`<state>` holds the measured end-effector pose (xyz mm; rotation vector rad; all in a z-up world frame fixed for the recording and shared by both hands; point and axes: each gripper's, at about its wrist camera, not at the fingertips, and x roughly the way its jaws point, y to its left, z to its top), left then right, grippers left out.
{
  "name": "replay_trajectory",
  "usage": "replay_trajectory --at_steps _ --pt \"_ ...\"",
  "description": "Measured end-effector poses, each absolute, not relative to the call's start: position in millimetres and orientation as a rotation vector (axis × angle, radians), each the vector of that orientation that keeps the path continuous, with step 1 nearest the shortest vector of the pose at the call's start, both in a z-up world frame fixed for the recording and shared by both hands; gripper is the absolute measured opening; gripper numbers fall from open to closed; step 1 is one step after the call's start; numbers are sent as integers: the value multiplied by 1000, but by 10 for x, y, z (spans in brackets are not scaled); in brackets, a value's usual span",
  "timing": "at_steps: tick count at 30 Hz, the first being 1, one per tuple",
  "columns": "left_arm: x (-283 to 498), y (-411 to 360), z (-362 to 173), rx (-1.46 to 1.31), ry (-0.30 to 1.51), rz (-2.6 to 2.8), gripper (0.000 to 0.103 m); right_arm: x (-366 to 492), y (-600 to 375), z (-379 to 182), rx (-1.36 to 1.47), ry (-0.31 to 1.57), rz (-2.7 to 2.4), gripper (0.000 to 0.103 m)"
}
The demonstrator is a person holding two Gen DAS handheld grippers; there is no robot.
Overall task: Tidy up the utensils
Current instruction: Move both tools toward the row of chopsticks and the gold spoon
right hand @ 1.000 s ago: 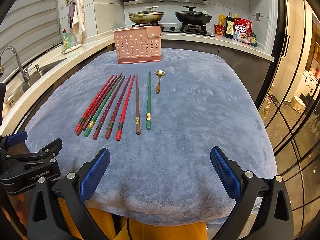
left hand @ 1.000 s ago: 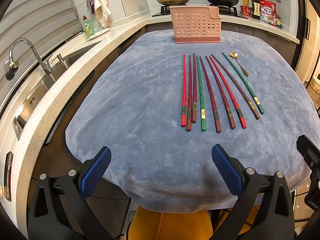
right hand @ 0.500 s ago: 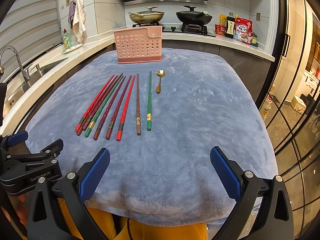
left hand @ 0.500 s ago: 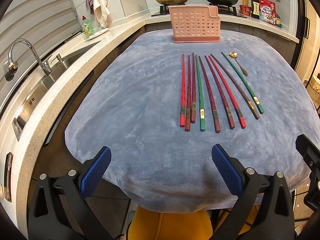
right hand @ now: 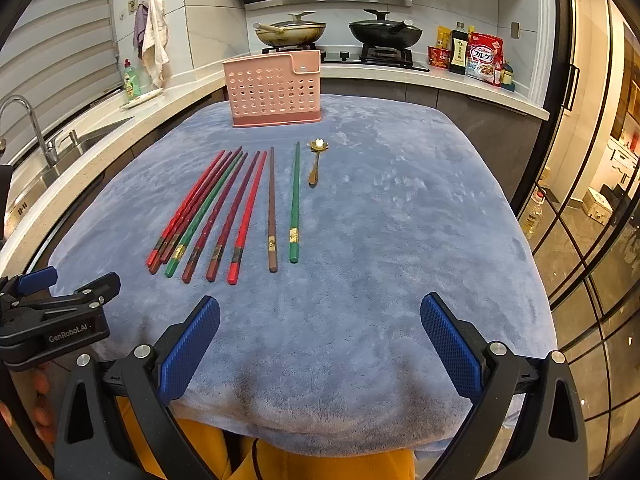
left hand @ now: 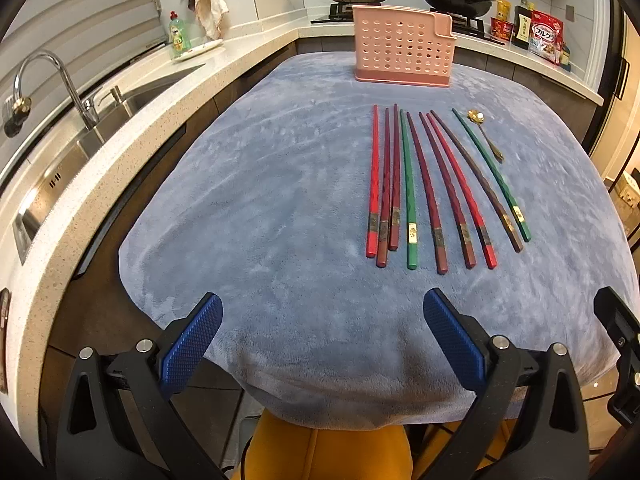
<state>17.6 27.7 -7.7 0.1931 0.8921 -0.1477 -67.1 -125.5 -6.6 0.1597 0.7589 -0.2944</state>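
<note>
Several red, maroon, brown and green chopsticks [left hand: 432, 188] lie side by side on a blue-grey cloth [left hand: 260, 200]; they also show in the right wrist view [right hand: 224, 212]. A small gold spoon [left hand: 486, 134] lies to their right, seen too in the right wrist view [right hand: 315, 162]. A pink perforated utensil holder [left hand: 402, 56] stands upright at the far end, also in the right wrist view [right hand: 274, 94]. My left gripper [left hand: 320, 340] and right gripper [right hand: 320, 340] are both open and empty above the cloth's near edge, well short of the chopsticks.
A sink with a tap [left hand: 52, 76] and a stone counter [left hand: 80, 200] run along the left. A stove with two pans [right hand: 336, 32] and food packets [right hand: 480, 58] stand behind the holder. Glass doors [right hand: 592, 240] are on the right.
Both grippers have shifted very slightly; the scene sits a touch lower in the views. Nothing on the cloth has moved.
</note>
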Motion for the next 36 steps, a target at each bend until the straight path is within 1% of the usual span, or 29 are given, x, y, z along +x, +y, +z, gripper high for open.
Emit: replay_trajectory --at_steps 22,32,36 --pt "489 256 -84 141 896 -160 96 -431 -1467 -96 179 767 -315 96" --pt "650 234 -181 135 914 -164 94 -353 -1554 -151 202 775 -321 96" --pt "710 226 -225 116 931 -180 92 -320 -1586 -201 212 790 -319 96"
